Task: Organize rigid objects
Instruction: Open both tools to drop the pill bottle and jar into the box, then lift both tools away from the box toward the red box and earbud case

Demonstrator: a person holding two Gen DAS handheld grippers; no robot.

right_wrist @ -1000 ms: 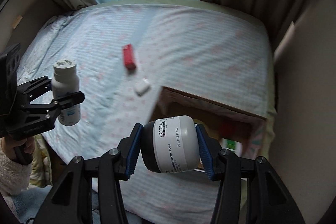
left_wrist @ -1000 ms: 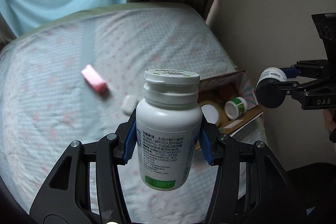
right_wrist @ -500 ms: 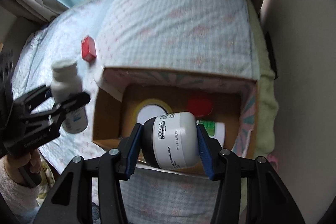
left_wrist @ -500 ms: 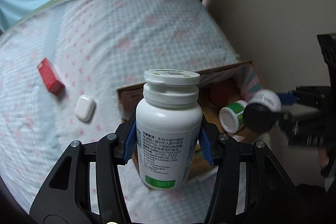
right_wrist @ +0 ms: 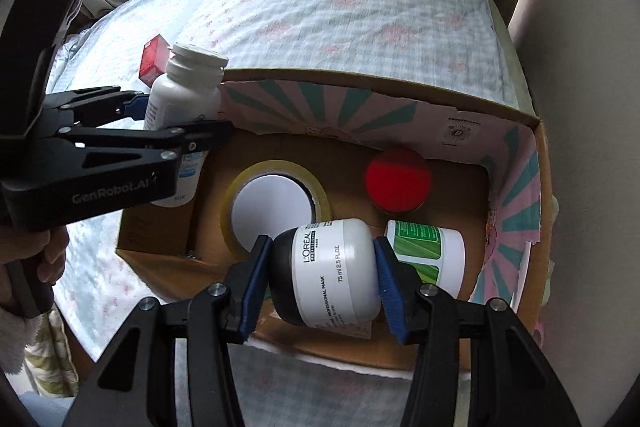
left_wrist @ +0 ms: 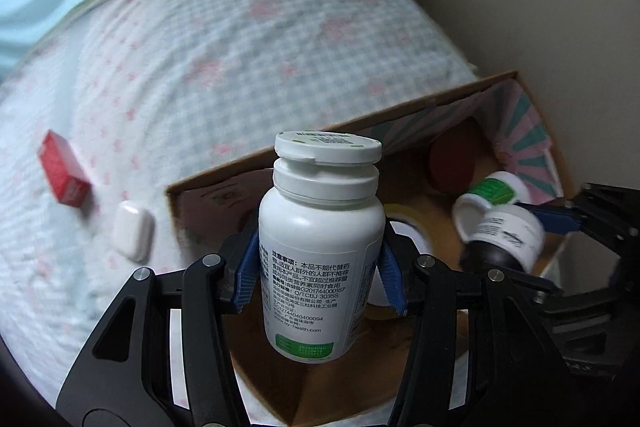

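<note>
Two grippers hang over an open cardboard box point(right_wrist: 496, 131) that sits on a bed point(left_wrist: 248, 39) covered in a soft, pale checked quilt with faint pink marks; the left gripper point(left_wrist: 320, 267) has its jaws closed on a smooth white plastic supplement bottle point(left_wrist: 320, 259), upright, round-shouldered, with a flat flip cap and a printed label with a green band at its base, the blue pads pressing on its two sides about halfway down the body; in the right wrist view this bottle point(right_wrist: 182, 99) hangs at the box's left wall, above the rim; the right gripper point(right_wrist: 322, 271) has its jaws closed on a squat, glossy L'Oreal jar point(right_wrist: 328, 275), white-bodied with a black lid, lying on its side between the blue pads and held over the near part of the box's inside; the box walls are plain brown outside and printed inside with pink and teal rays; on its floor lie a roll of yellowish clear tape point(right_wrist: 276, 203) with something white inside its ring, a round red lid or tin point(right_wrist: 398, 183) near the far wall, and a white tub with a green label point(right_wrist: 424, 255) just right of the held jar; outside the box, on the quilt, lie a small red carton point(left_wrist: 64, 169) and, nearer the box, a smooth white rounded earbud case point(left_wrist: 133, 230); a hand point(right_wrist: 48, 251) in a fluffy sleeve grips the left handle.
</note>
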